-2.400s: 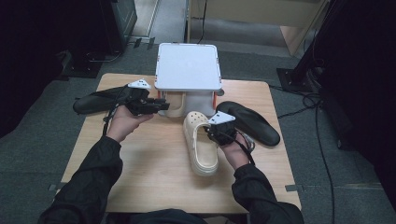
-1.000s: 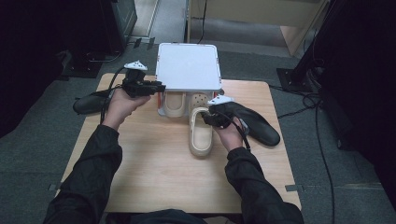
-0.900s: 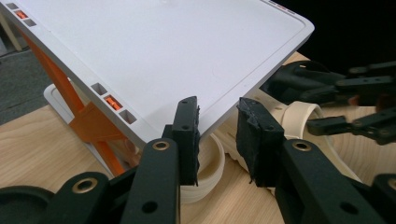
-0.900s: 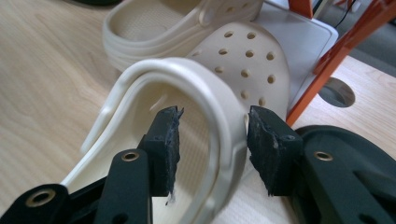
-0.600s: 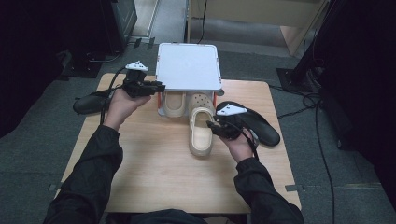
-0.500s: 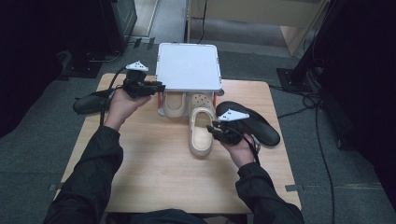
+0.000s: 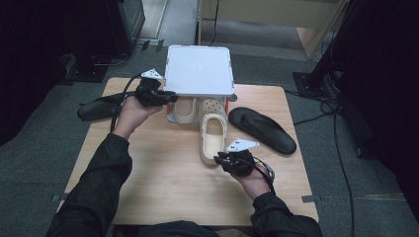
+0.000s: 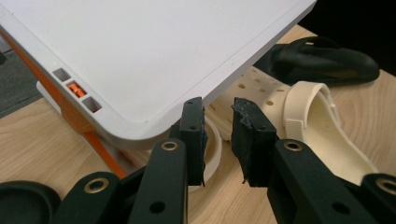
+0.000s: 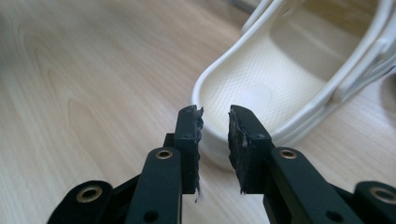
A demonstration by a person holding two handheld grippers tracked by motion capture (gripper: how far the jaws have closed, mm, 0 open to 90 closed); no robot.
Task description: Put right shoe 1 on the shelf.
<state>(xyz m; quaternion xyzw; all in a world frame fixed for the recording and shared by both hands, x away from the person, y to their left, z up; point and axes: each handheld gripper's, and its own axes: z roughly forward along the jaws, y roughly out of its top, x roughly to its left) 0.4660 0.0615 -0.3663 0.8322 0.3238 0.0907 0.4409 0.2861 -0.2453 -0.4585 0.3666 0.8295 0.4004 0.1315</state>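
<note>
A: So, how far along with the shoes?

B: About half, by the look. Left cream clog (image 7: 180, 106) already tucked under the white rack (image 7: 199, 69), at the far middle of the table (image 7: 148, 187). Right cream clog (image 7: 212, 136) just beside it, with toe under the rack edge and heel sticking out toward the near side.

A: And left to do?

B: Probably to push that heel farther in, then to deal with 2 black sandals: right black sandal (image 7: 262, 129) apart from the rack, left black sandal (image 7: 96, 108) at the far left, partly hidden behind the left hand. Hard to tell where meant to go.

A: And the claws?

B: Left gripper (image 7: 170, 97) at the left corner of the rack, near the left cream clog. Just been closing, now almost together with a narrow gap, nothing between. Right gripper (image 7: 220, 159) just near of the right clog's heel, apparently not touching. Also just been closing, from much wider. Narrow gap too, empty.

A: Different from earlier?

B: Yes. Before, right cream clog slanted on the open table, away from the rack, with the right gripper upon it. Now straight, toe under the rack, and released. Right hand drawn back to the near side. Left hand moved up to the rack corner, then hardly shifted.
</note>
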